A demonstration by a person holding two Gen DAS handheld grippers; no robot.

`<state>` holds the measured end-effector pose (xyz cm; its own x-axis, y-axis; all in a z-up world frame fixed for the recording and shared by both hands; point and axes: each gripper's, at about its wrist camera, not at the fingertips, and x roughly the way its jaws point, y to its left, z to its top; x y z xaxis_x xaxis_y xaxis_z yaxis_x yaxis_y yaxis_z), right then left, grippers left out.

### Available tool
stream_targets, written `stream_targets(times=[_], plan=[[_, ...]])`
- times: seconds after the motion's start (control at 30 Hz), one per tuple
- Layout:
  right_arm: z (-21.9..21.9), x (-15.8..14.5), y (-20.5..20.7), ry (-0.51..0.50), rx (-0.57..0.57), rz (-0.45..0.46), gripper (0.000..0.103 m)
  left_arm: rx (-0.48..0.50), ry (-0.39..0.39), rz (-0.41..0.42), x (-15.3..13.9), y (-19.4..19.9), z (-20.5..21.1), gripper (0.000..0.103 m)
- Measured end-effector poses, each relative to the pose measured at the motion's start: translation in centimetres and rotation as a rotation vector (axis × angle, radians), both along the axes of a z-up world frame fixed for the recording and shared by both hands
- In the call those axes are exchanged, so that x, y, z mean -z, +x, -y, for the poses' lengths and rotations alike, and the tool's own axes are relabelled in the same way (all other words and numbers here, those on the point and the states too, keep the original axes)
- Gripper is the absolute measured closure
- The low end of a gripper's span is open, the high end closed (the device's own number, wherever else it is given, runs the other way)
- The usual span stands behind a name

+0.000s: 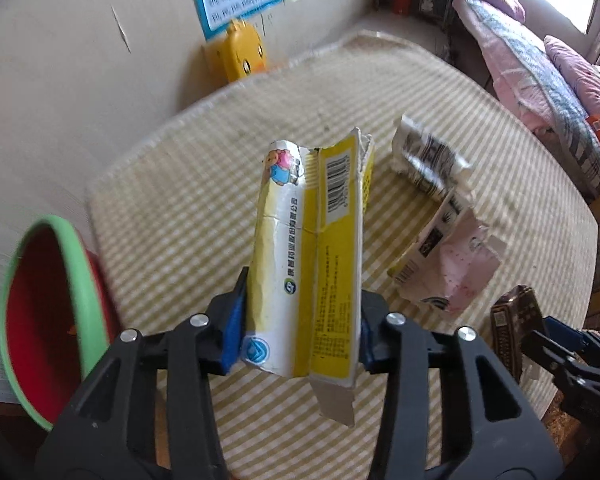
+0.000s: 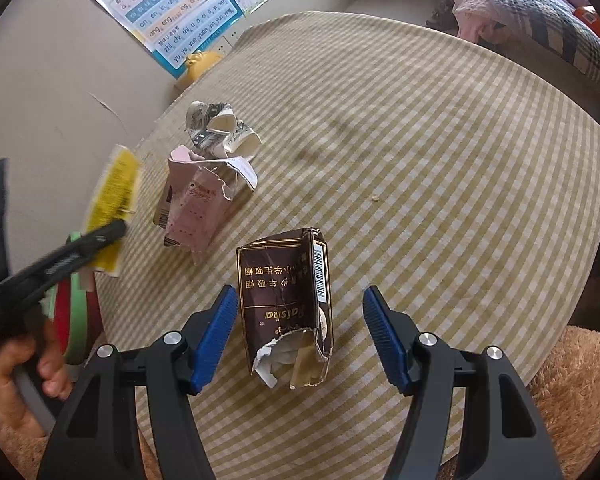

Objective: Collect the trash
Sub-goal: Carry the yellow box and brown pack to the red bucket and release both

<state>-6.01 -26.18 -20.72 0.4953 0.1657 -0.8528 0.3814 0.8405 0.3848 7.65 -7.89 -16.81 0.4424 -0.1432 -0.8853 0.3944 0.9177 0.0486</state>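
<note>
Four torn cartons [image 2: 286,304], one bin [image 1: 48,320]

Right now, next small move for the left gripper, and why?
Probably swing the left gripper over the red bin and open its jaws. It is shut on the yellow box, lifted off the table, and the bin sits just beside it at the table's edge.
</note>
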Motion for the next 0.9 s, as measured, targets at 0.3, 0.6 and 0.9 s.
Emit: stream_targets(times=[0.3,0.6,0.9], plan=[[-1.4,0.0,0.6,-0.073,-0.032,-0.011,0.041,-0.003,-0.017,0.114,-4.1,-2.4,-1.3,0.060],[-2.7,-0.3,0.8,-0.129,-0.053,-0.006,0.060,-0.031,-0.047,0.171,-6.3,-3.5,-3.5,0.060],[-3.2,-4.8,-0.1,-0.164,-0.023,0.104,0.061,-0.060,-0.076,0.218,-7.7,-4.0,-5.5,0.059]])
